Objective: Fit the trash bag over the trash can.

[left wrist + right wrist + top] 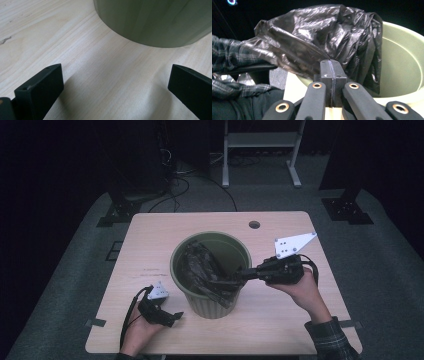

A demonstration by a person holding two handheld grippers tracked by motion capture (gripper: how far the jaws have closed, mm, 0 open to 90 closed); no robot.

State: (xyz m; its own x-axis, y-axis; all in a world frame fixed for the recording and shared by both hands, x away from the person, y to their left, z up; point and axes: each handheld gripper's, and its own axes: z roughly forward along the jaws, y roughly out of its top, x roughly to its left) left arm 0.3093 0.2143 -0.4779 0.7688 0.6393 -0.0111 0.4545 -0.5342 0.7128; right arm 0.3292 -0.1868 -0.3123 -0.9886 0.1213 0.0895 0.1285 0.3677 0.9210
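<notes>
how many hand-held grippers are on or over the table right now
2. The left hand-held gripper rests open on the table, left of the green bin. The right hand-held gripper reaches over the bin's rim, shut on the black bag.

In the high view, the lower part of the black bag point(202, 270) is hidden inside the green bin point(212, 307), and the bin floor is concealed beneath it. The tips of the right hand-held gripper point(225, 282) merge with the dark plastic; whether film lies between them cannot be confirmed there. Both forearms are cut off by the bottom edge. In the left gripper view, the bin wall point(155, 22) is cropped by the top and right edges, its rim out of frame. In the right gripper view, the bench point(292, 87) is largely blocked.
</notes>
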